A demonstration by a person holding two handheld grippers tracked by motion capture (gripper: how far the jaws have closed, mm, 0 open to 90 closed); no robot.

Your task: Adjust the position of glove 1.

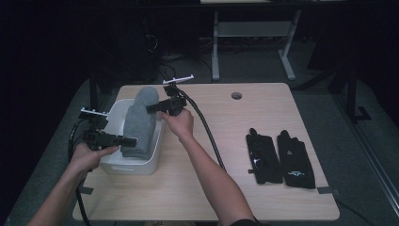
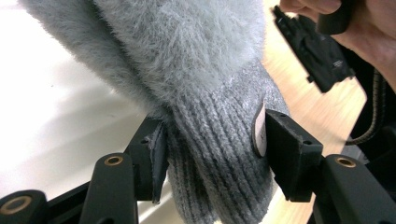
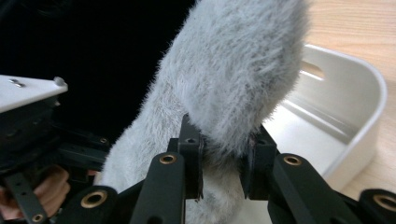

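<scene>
Two grippers, one glove: both are clamped on the same fuzzy grey glove over a white bin.

High view, glove: the fuzzy grey glove (image 1: 140, 121) stretches lengthwise over the white plastic bin (image 1: 155, 157) at the table's left, its rounded fingertip end raised toward the far side, its cuff low at the near side.
High view, left gripper: the left gripper (image 1: 123, 140) comes in from the bin's left and meets the cuff end, with the left hand (image 1: 87, 157) wrapped around its body.
High view, right gripper: the right gripper (image 1: 151, 108) grips the glove's upper part, with the right hand (image 1: 179, 121) behind it and its black cable (image 1: 207, 132) trailing back across the wood.
High view, table: the light wooden table (image 1: 263, 197) also carries a pair of black gloves (image 1: 280, 159) lying flat side by side, well apart to the right.

Left gripper view, grip: the ribbed knit cuff (image 2: 219, 149) sits squeezed between the two black jaws, the pads pressing on either side, at a middling width.
Left gripper view, backdrop: the white bin floor (image 2: 56, 121) lies under the glove, and one black glove (image 2: 317, 51) rests on the wood beyond.

Right gripper view, grip: the jaws stand narrow, pinching a fold of the furry grey glove (image 3: 233, 79) so the pile bulges above the pads.
Right gripper view, backdrop: the bin's rim (image 3: 369, 93) curves at the right; the left gripper (image 3: 28, 135) shows dark at the left.
</scene>
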